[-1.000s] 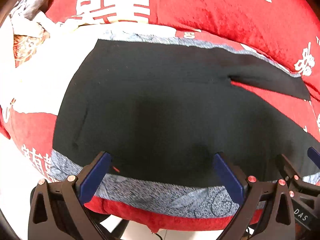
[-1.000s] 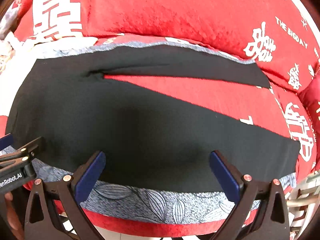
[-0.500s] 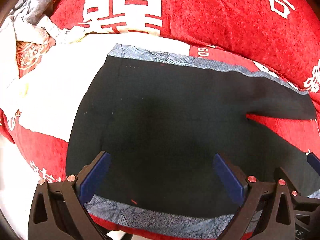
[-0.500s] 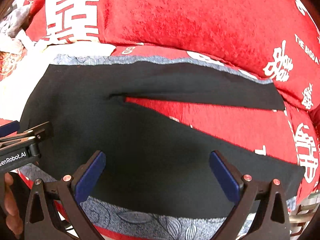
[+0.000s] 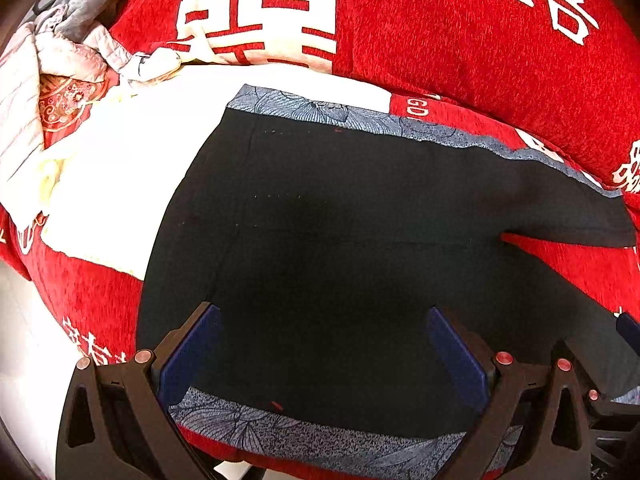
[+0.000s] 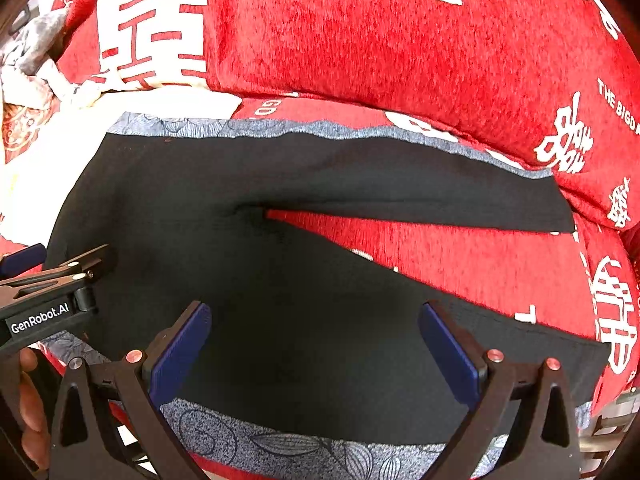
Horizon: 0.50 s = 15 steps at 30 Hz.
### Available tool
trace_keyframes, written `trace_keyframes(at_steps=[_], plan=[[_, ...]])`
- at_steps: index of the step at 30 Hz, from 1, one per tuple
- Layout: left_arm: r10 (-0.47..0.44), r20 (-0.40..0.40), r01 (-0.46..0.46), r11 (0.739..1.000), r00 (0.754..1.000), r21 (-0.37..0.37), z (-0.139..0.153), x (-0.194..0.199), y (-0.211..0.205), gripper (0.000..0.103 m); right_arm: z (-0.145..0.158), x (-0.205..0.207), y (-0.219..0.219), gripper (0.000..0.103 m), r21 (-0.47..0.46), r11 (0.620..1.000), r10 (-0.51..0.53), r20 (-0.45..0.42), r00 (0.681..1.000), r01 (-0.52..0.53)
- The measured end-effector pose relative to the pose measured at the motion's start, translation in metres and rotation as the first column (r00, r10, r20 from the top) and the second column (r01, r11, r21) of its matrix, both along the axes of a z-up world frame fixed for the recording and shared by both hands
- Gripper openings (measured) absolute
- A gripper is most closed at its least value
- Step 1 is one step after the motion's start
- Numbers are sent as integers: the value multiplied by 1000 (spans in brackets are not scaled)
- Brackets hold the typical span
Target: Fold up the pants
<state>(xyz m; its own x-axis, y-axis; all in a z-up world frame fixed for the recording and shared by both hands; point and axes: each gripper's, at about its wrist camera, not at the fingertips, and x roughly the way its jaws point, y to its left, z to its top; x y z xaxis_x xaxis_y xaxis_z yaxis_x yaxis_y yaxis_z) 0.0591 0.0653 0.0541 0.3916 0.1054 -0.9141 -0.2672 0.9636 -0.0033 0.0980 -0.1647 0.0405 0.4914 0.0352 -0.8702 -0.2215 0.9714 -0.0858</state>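
Black pants (image 5: 340,240) lie spread flat on a red sofa seat, waistband to the left, two legs splayed to the right with red fabric showing between them (image 6: 460,248). A grey floral strip (image 5: 320,436) runs along the pants' near and far edges. My left gripper (image 5: 324,344) hovers open over the near edge of the seat part of the pants. My right gripper (image 6: 316,340) is open above the near leg (image 6: 360,320). Nothing sits between either pair of blue pads. The left gripper's body (image 6: 48,300) shows at the left of the right wrist view.
Red cushions with white characters (image 6: 380,40) form the sofa back behind the pants. A white cloth (image 5: 120,168) and a heap of crumpled grey and patterned fabric (image 5: 68,52) lie left of the waistband. A person's fingers (image 6: 28,412) show at the lower left.
Both grippers have moved forward over the pants, which now lie lower and larger in both views. The near edge has slid under the fingers. Both stayed open.
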Motion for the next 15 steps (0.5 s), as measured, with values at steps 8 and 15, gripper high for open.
trace_keyframes(at_steps=[8, 15], plan=[[0, 28, 0, 1000, 1000, 7, 12, -1, 5, 103, 4, -2, 6, 103, -10, 1000, 21, 16, 1000, -20], [-7, 37, 6, 1000, 999, 13, 15, 14, 7, 103, 8, 14, 5, 103, -16, 1000, 27, 21, 999, -27]])
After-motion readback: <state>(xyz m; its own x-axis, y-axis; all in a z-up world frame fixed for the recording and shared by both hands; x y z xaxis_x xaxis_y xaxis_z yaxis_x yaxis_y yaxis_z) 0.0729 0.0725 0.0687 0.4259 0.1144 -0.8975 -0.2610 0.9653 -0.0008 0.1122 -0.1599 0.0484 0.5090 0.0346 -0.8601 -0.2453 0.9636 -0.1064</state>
